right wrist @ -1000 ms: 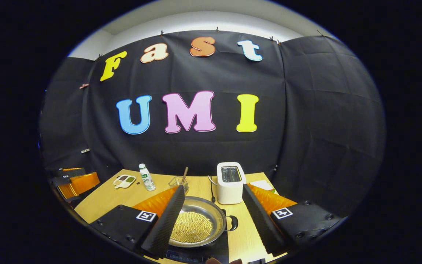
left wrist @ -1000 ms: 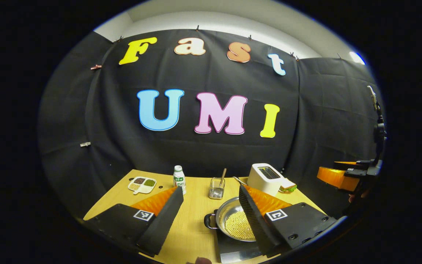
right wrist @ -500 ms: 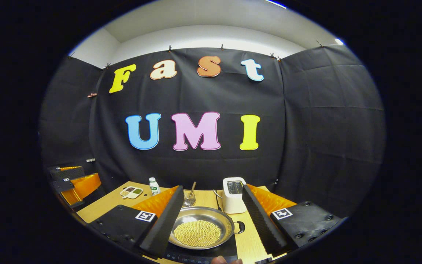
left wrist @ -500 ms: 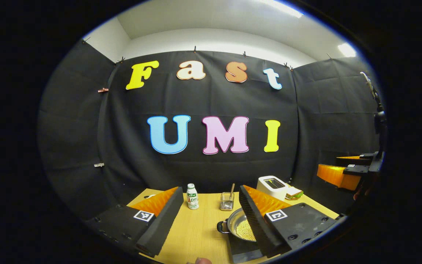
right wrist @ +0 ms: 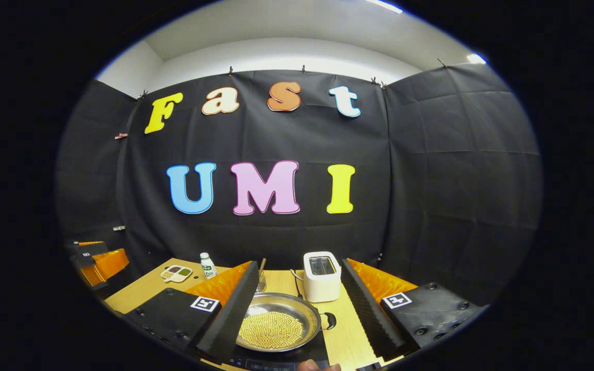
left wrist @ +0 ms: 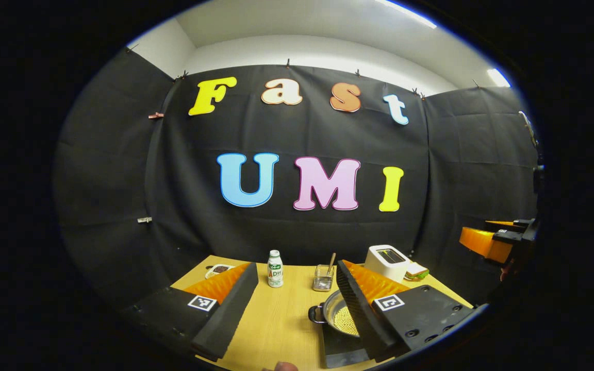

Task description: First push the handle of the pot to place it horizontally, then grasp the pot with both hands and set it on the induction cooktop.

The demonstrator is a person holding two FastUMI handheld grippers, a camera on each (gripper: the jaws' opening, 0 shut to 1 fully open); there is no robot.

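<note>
Pot (right wrist: 276, 330) of yellow beans sits on the induction cooktop (right wrist: 276, 360) at lower centre, both grippers (left wrist: 297, 309) (right wrist: 297, 309) spread and empty, so a careless knock could spill beans.

light comes from white ceiling strips (left wrist: 405, 13) at the top of both views, glaring at upper right. the black cloth wall (right wrist: 431, 170) stays dim and matte, while the light wooden table (left wrist: 281, 319) at lower centre is evenly lit. straight lines bow toward the edges, and focus is sharp throughout.
</note>
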